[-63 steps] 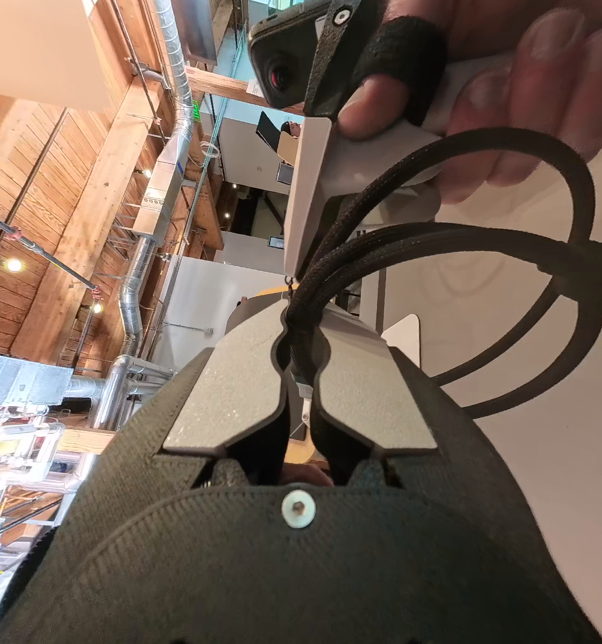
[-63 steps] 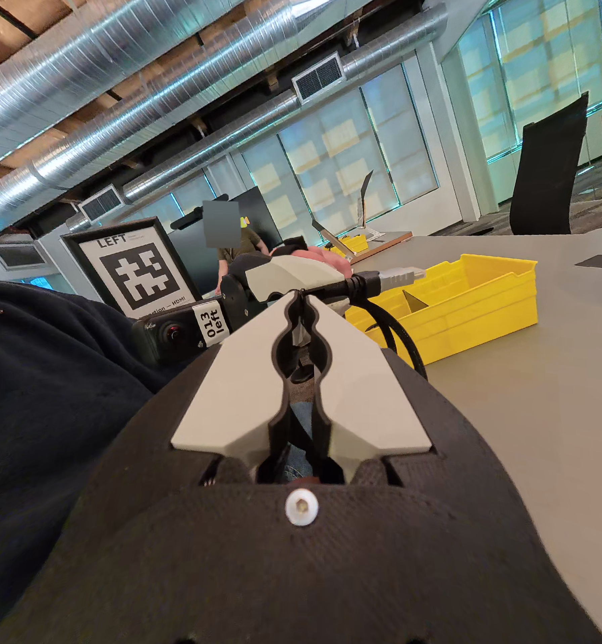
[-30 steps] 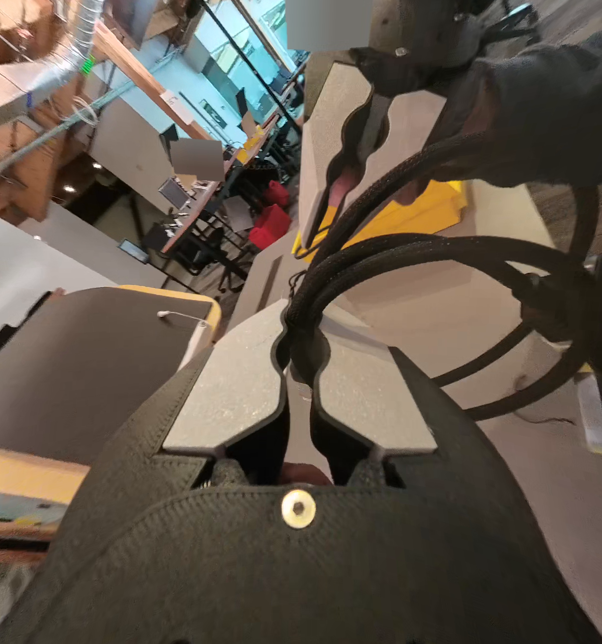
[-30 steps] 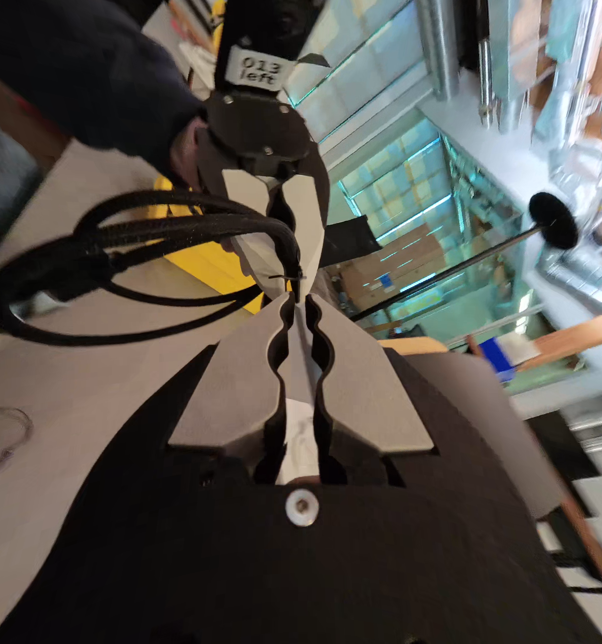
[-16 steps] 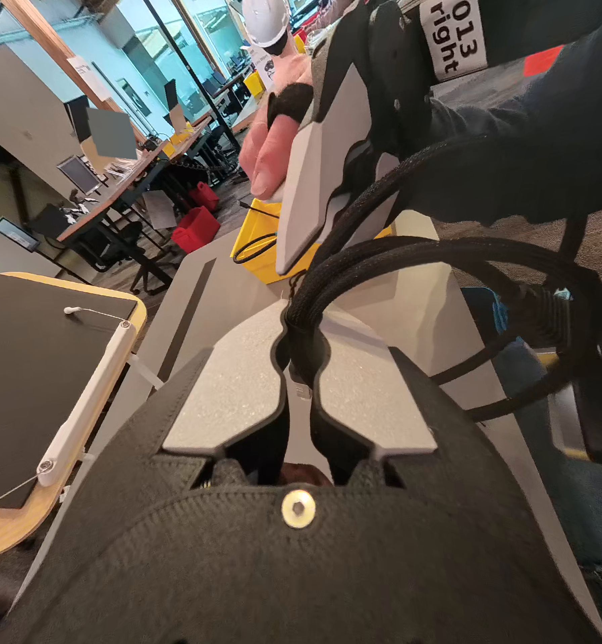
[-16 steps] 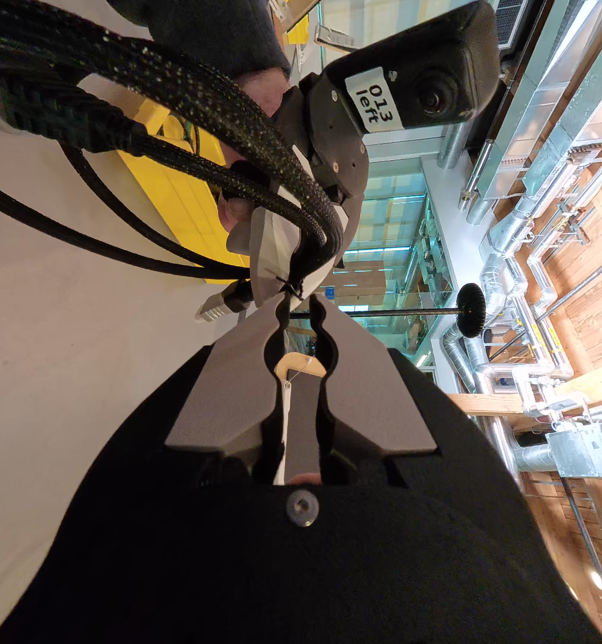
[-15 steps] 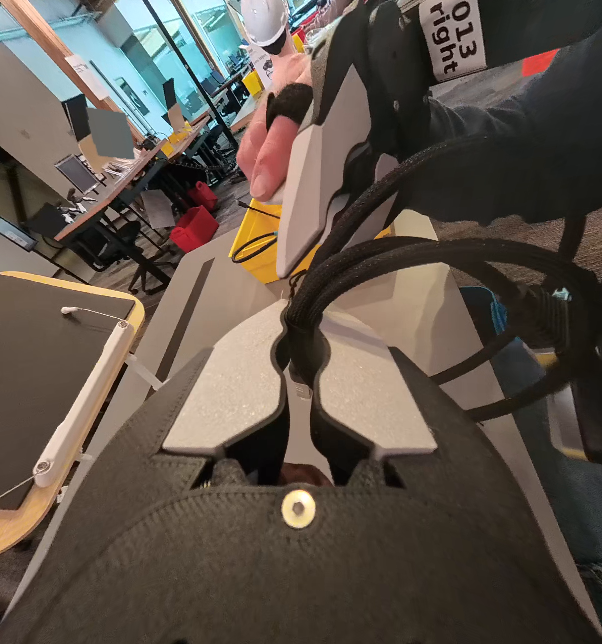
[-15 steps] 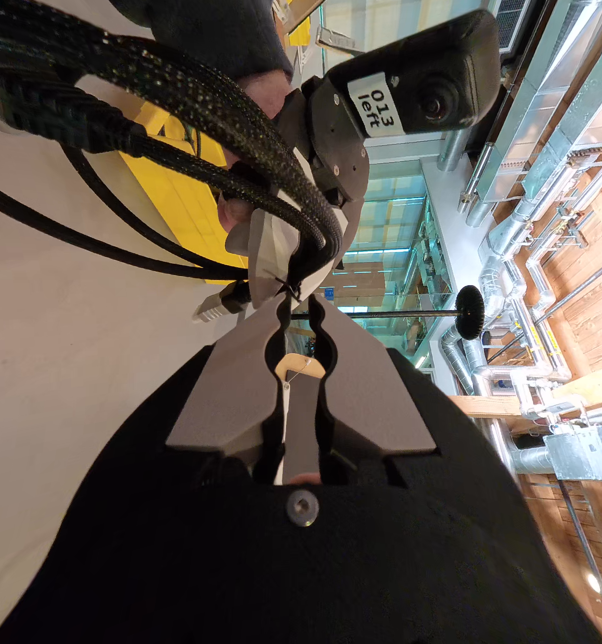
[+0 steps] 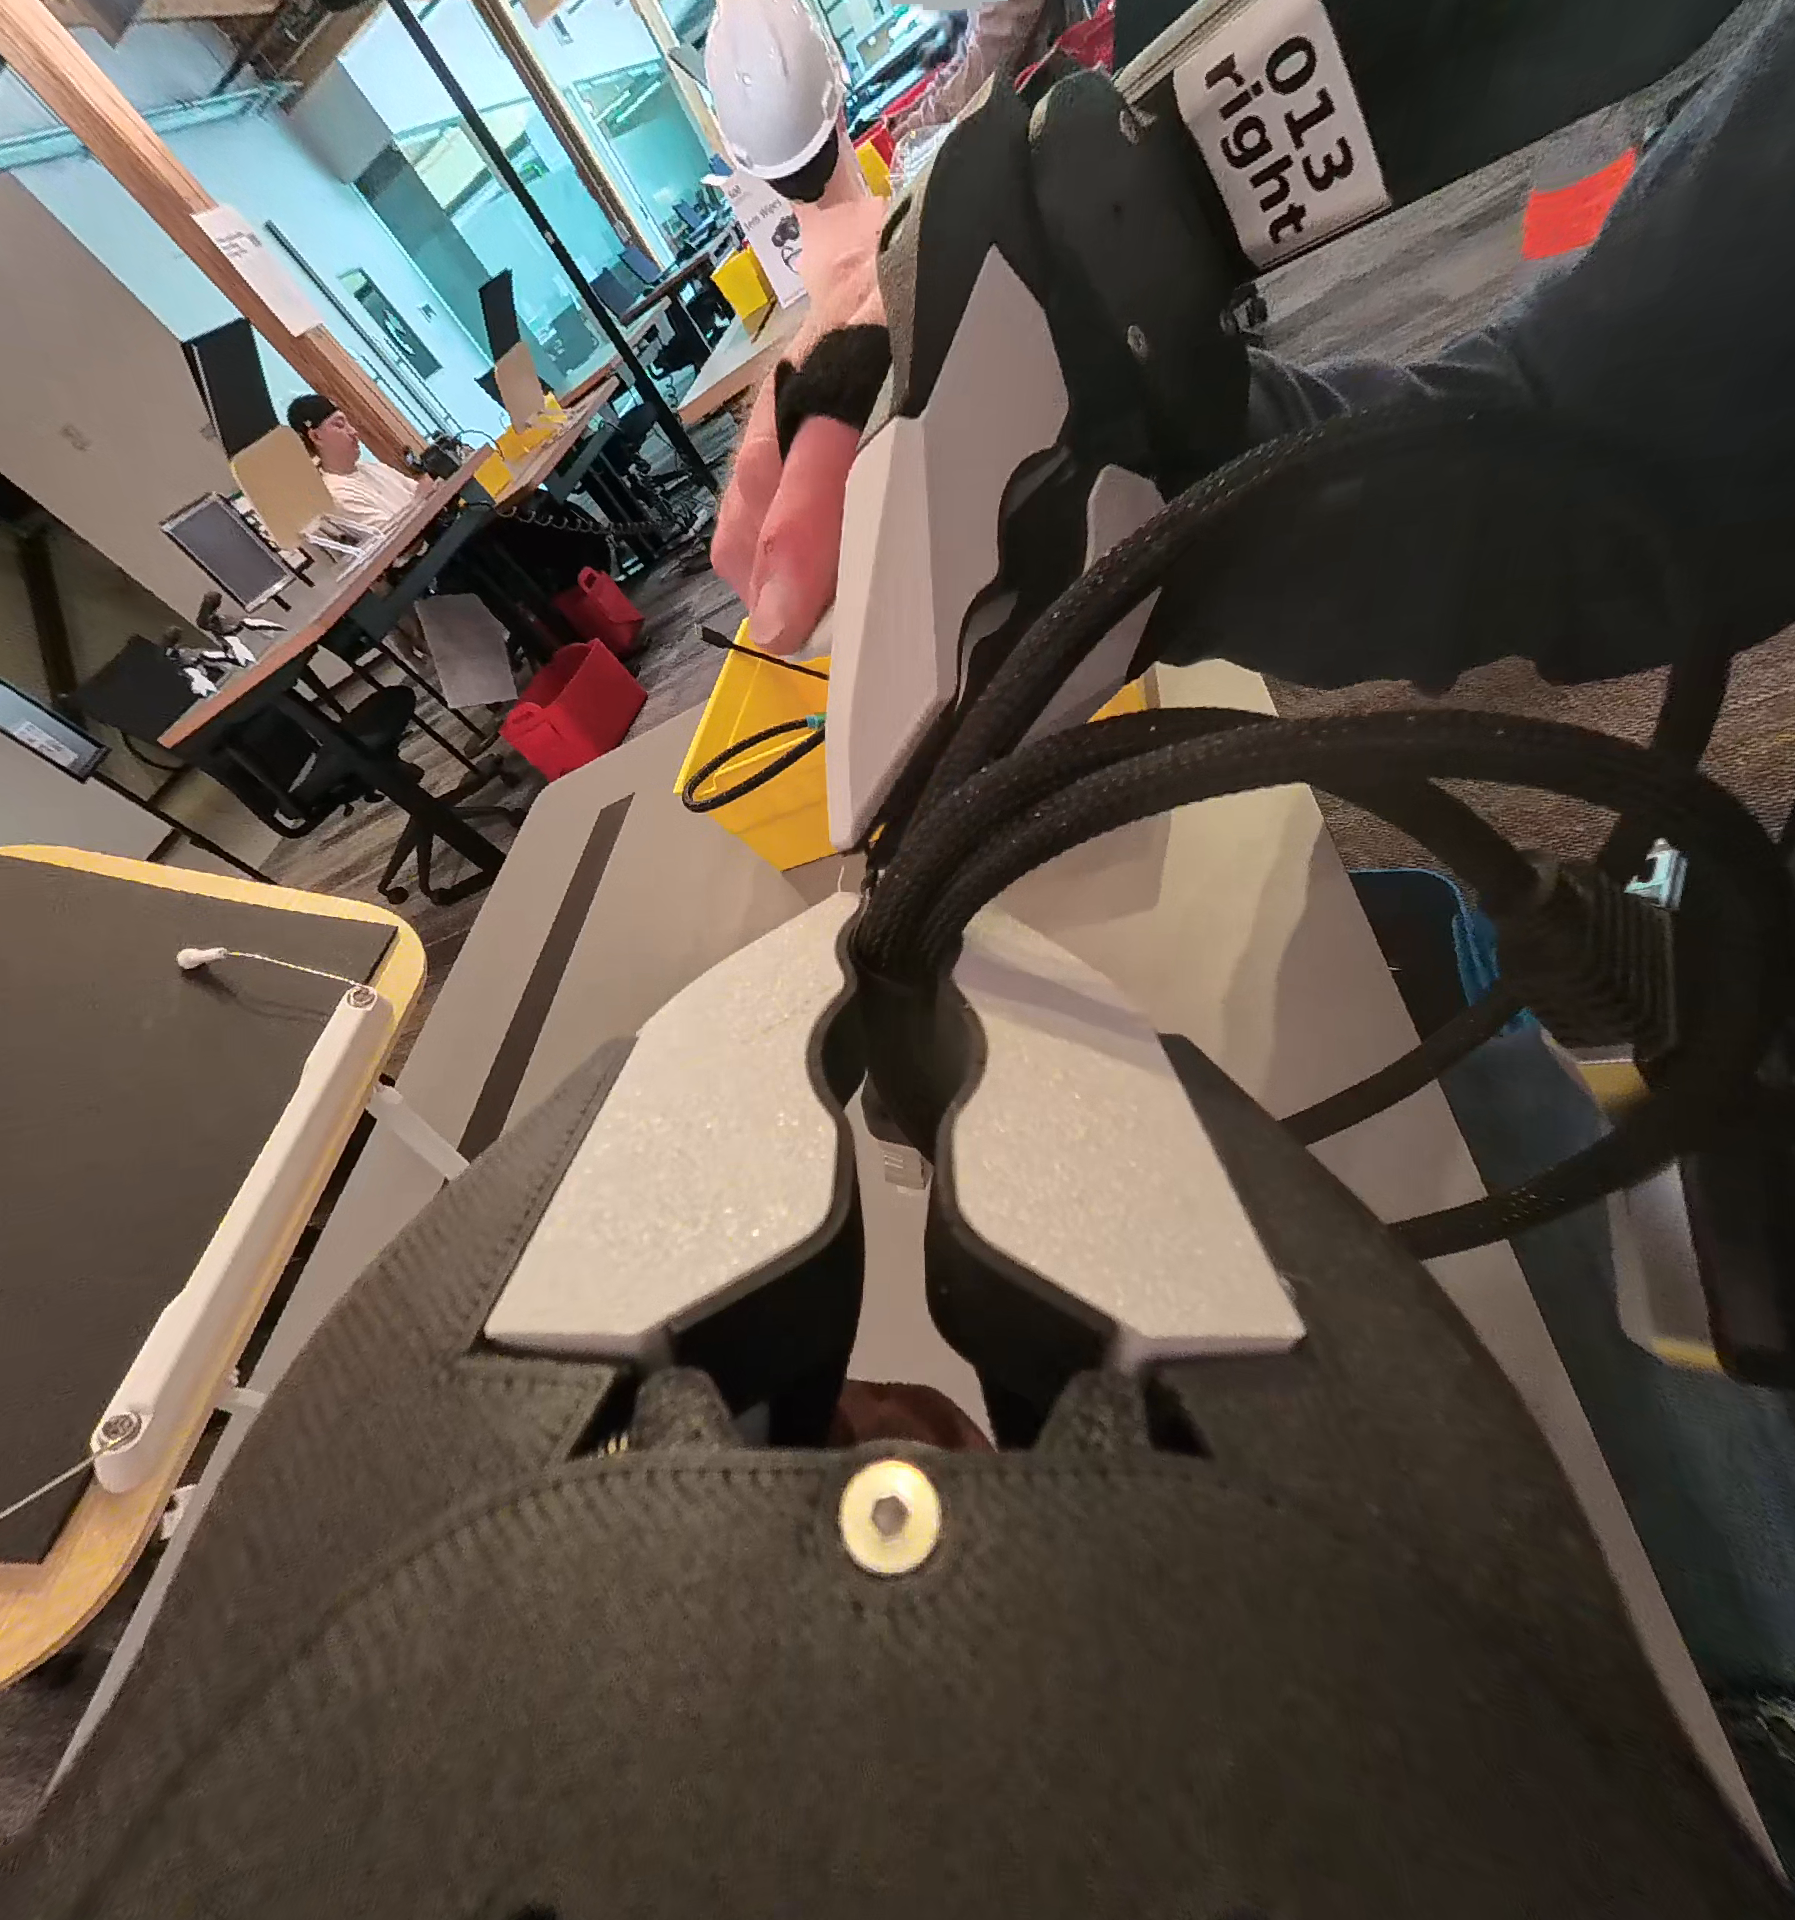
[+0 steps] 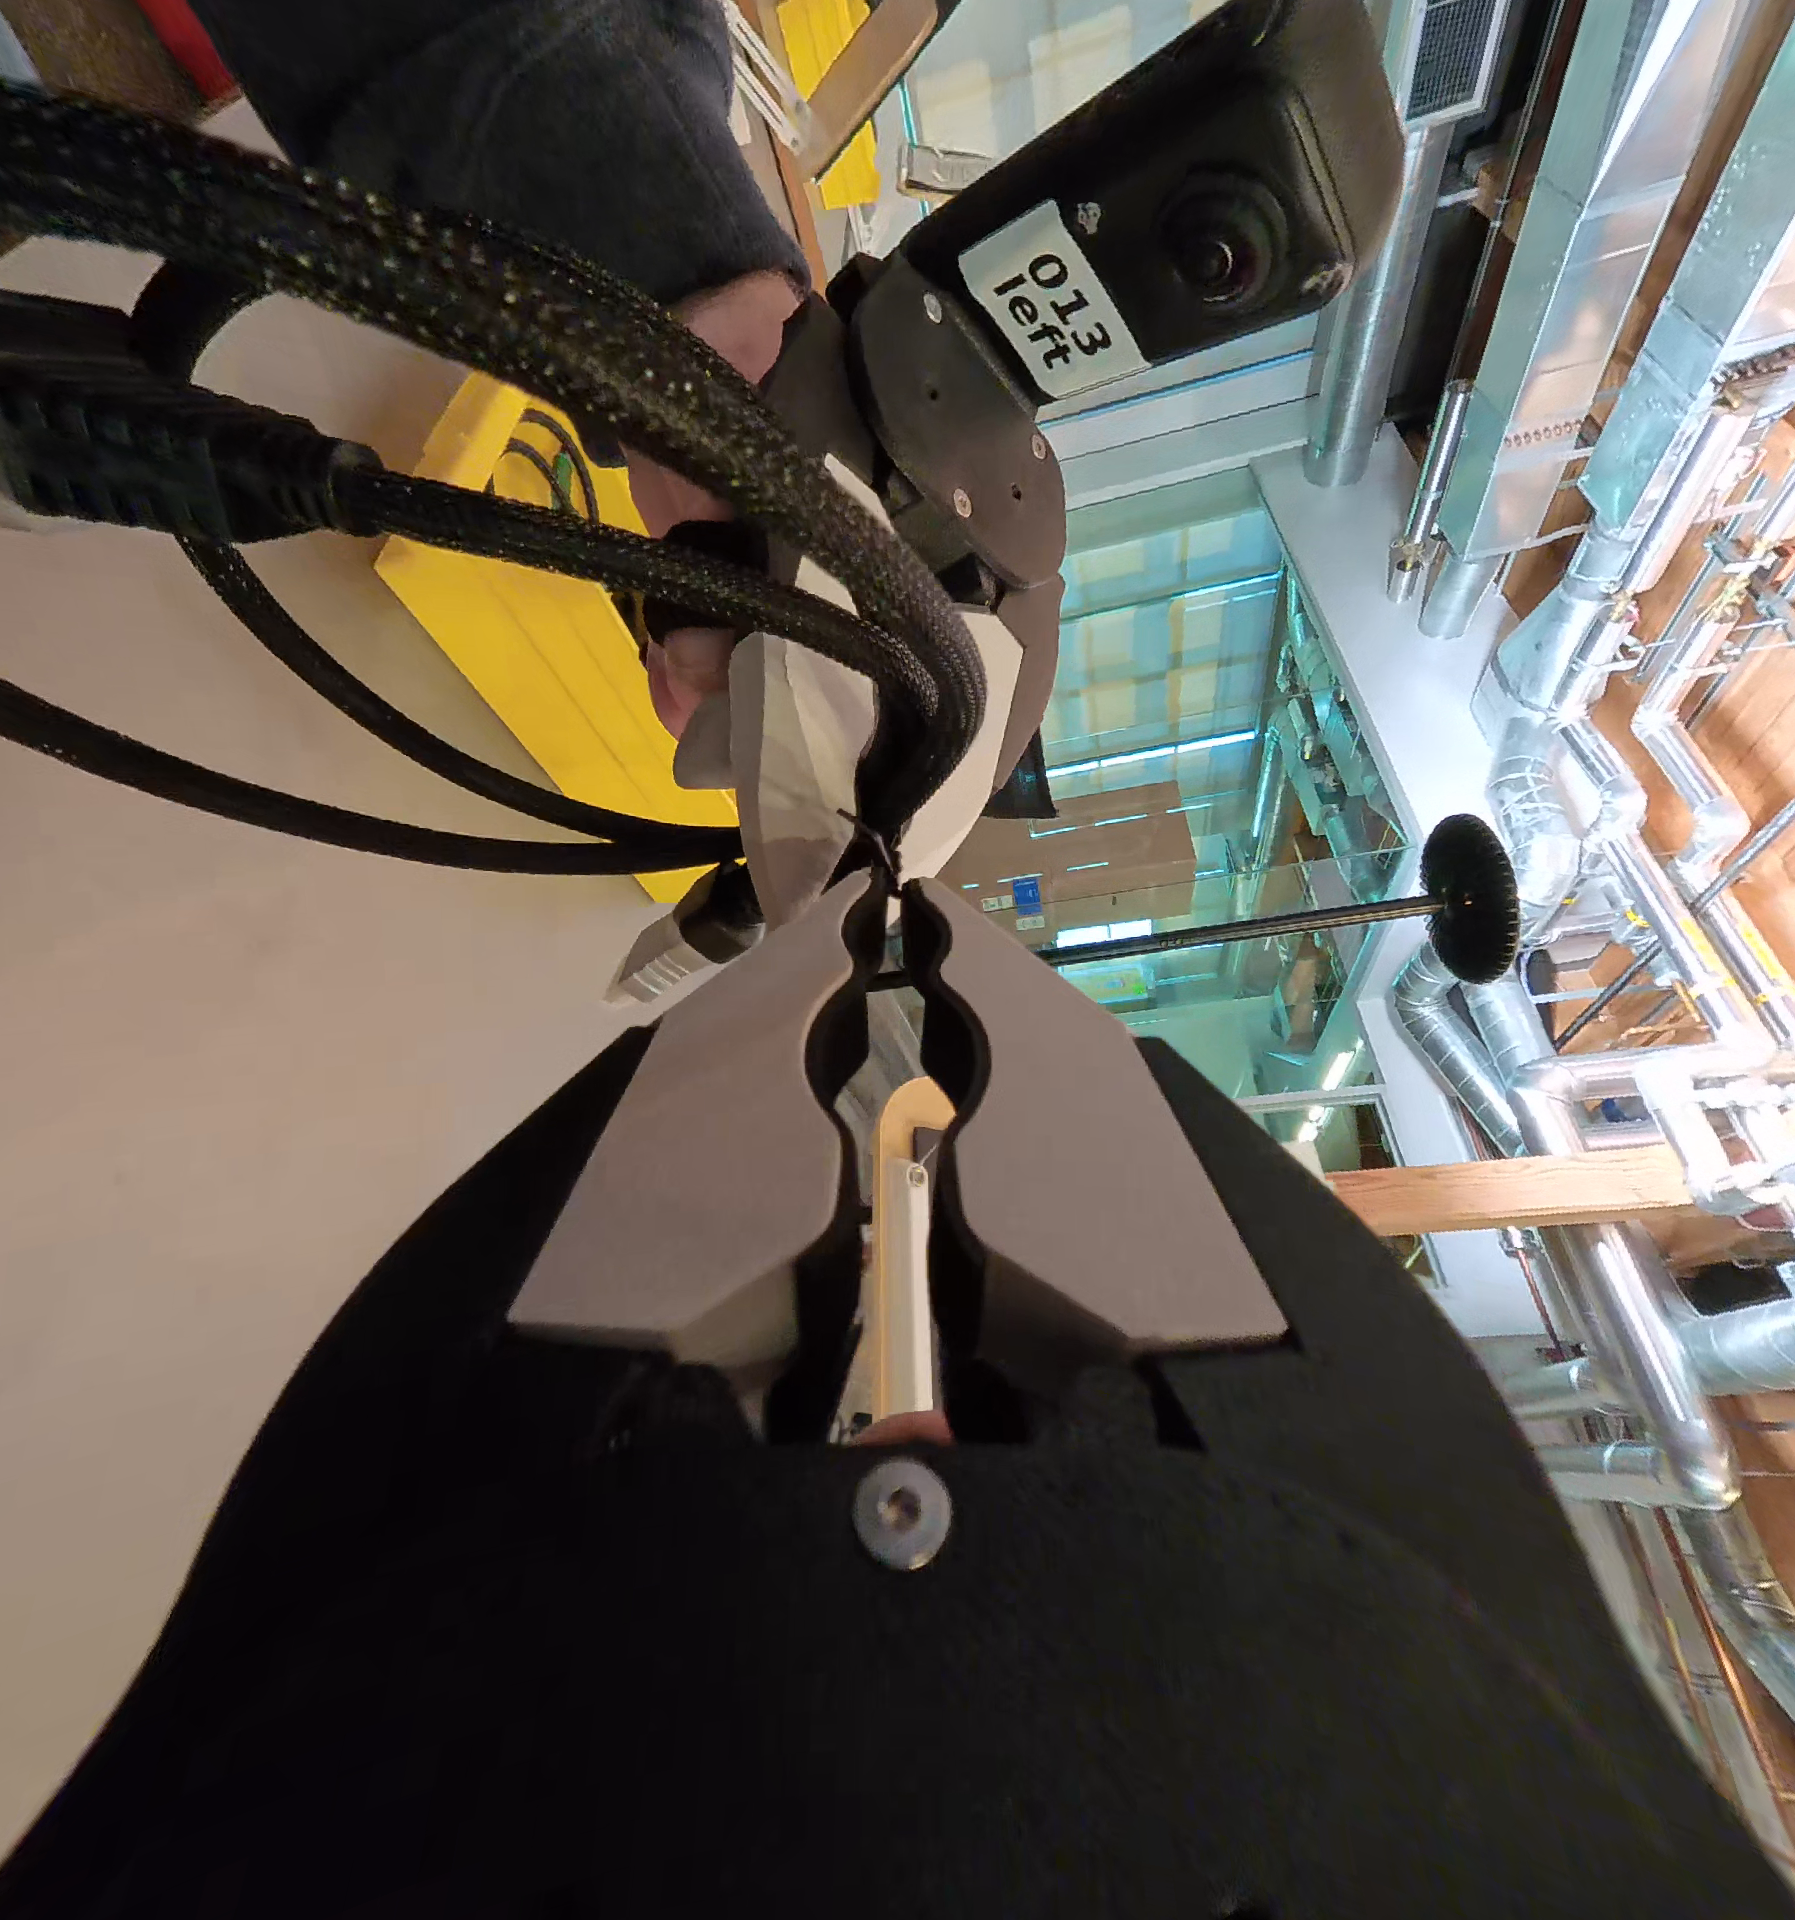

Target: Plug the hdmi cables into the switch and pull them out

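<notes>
Two hand-held grippers meet nose to nose above a grey table (image 10: 197, 1091), with a coil of black braided cables (image 9: 1288, 748) between them.

My left gripper (image 9: 903, 987) has its jaws closed narrow on the coil, several strands bunched in the notch. My right gripper (image 10: 888, 894) has its jaws almost together, and the tips appear to nip the thin black tie (image 10: 869, 840) that binds the coil (it is small, so I say this with some doubt). A silver plug (image 10: 664, 951) hangs free just beside the left jaws. A black plug (image 9: 1610, 966) juts from the far side of the coil, off the table's right edge. A yellow bin (image 9: 747, 769) sits toward the table's far edge. I cannot pick out the switch with any certainty.

I judge nothing is plugged in yet: the cables are bundled and held in the air.

What could go wrong:
- The tie may slip from the right tips, since it is thin and the jaws are blunt.
- If it gives suddenly, the loops may spring open and the left jaws may lose some strands.
- The loose plugs may swing and knock the table or catch in the bin.
- Pulling the grippers apart hard would strain the braid where it bends sharply at the left jaws.
</notes>
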The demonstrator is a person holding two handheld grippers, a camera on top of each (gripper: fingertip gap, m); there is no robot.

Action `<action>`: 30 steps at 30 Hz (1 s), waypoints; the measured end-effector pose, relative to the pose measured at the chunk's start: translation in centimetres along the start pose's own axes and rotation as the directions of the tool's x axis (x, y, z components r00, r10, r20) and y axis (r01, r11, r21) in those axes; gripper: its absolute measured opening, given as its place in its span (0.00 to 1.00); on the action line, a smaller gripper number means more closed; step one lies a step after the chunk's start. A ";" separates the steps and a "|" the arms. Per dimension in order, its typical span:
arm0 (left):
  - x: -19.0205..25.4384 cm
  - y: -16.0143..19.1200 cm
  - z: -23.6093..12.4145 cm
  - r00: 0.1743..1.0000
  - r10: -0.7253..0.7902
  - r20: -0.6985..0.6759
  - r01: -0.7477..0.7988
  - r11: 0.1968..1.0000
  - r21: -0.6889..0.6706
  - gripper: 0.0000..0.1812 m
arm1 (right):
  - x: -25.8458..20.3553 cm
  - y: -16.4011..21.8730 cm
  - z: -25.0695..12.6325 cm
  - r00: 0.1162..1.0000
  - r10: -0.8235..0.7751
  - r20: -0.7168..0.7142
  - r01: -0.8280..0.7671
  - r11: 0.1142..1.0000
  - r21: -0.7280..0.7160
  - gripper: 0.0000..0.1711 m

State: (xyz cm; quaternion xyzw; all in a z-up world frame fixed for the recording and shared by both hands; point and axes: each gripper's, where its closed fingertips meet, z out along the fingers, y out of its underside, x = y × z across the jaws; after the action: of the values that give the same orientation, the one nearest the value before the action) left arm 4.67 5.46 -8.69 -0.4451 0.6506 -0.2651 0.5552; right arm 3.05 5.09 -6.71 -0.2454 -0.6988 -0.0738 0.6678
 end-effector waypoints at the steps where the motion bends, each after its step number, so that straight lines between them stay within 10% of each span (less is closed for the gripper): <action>1: 0.0 0.0 0.0 1.000 0.001 0.000 -0.001 1.000 0.001 0.04 | 0.0 0.0 0.0 1.000 0.010 0.004 -0.010 1.000 0.000 0.00; 9: -1.3 -0.3 0.2 0.990 0.069 0.124 -0.068 0.998 -0.009 0.03 | 0.6 0.7 0.0 0.945 0.326 0.004 -0.326 0.945 -0.014 0.00; 14: -2.7 -0.2 0.2 0.933 0.235 0.272 -0.214 0.971 -0.103 0.03 | 0.7 1.1 0.2 0.754 0.655 0.051 -0.656 0.754 0.019 0.00; 19: -3.8 -0.6 0.0 0.787 0.463 0.406 -0.396 0.886 -0.243 0.03 | 1.0 0.7 -0.2 0.396 0.903 0.168 -0.918 0.385 0.094 0.00; 25: -4.7 -1.0 -0.4 0.509 0.718 0.476 -0.567 0.695 -0.442 0.03 | 1.2 0.7 -0.3 -0.226 0.874 0.431 -0.954 -0.288 0.085 0.00; 30: -4.9 -0.1 -0.1 0.439 0.776 0.453 -0.591 0.629 -0.505 0.03 | 0.9 1.6 0.0 -0.334 0.838 0.433 -0.905 -0.413 0.102 0.00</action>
State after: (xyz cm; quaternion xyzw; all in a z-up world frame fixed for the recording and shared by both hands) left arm 4.53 9.69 -6.22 -0.2724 0.5756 0.2439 0.7314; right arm 3.77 6.69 -6.19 -0.5621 -0.2432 0.6724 0.4157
